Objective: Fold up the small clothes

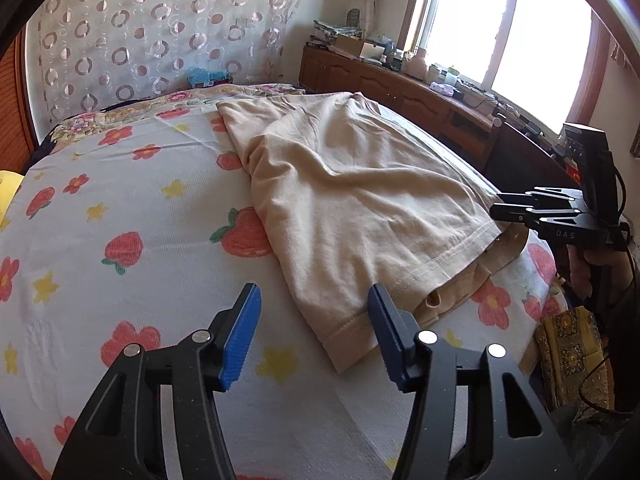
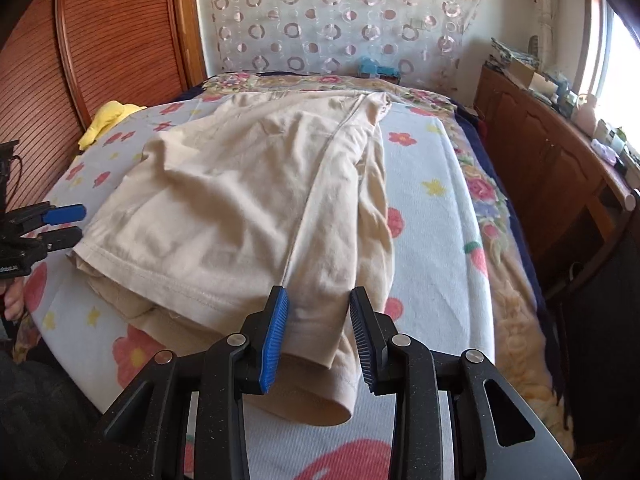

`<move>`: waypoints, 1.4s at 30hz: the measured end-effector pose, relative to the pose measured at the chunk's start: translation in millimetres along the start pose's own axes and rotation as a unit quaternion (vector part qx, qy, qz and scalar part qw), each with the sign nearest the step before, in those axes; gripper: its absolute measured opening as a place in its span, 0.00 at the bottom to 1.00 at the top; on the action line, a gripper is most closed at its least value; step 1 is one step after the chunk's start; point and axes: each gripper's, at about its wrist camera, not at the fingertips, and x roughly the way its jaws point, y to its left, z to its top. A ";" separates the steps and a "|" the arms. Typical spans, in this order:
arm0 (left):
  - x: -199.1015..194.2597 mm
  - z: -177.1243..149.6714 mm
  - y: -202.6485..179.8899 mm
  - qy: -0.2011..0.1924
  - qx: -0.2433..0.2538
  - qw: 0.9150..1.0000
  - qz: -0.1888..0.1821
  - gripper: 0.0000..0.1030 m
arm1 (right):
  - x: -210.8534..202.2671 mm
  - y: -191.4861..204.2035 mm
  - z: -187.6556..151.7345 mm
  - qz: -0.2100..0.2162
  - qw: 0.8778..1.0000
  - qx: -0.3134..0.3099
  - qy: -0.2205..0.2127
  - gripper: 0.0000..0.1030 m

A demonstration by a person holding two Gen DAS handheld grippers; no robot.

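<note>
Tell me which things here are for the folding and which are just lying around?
For the folding: beige T-shirt; left gripper; right gripper; flowered bedspread it lies on.

Just lying about: yellow cloth; blue packet by the headboard; clutter on the wooden cabinet.

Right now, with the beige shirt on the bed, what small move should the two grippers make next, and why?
Probably close the right gripper on the beige shirt: its corner already lies between the open pads. The left gripper, also open, hovers at the other hem corner.
</note>
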 end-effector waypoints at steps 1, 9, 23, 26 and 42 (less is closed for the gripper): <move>1.2 -1.0 -1.1 0.003 0.001 1.000 -0.003 0.54 | -4.1 1.8 -9.0 0.004 1.000 -0.003 0.001 0.32; -8.3 -3.0 -13.1 0.006 0.011 0.999 -0.044 0.10 | -8.3 6.7 -15.0 0.003 0.999 -0.018 -0.040 0.02; -27.9 -6.5 -29.8 0.002 0.034 0.999 -0.006 0.29 | -36.2 1.9 -48.2 -0.015 0.999 -0.008 -0.029 0.02; -33.5 -3.3 -25.3 -0.015 0.031 0.999 0.004 0.39 | -41.4 3.0 -46.1 -0.022 0.999 -0.012 -0.023 0.02; -8.3 -3.3 -14.4 0.005 0.011 1.000 0.020 0.39 | -19.8 7.5 -41.2 -0.020 0.999 0.031 -0.038 0.43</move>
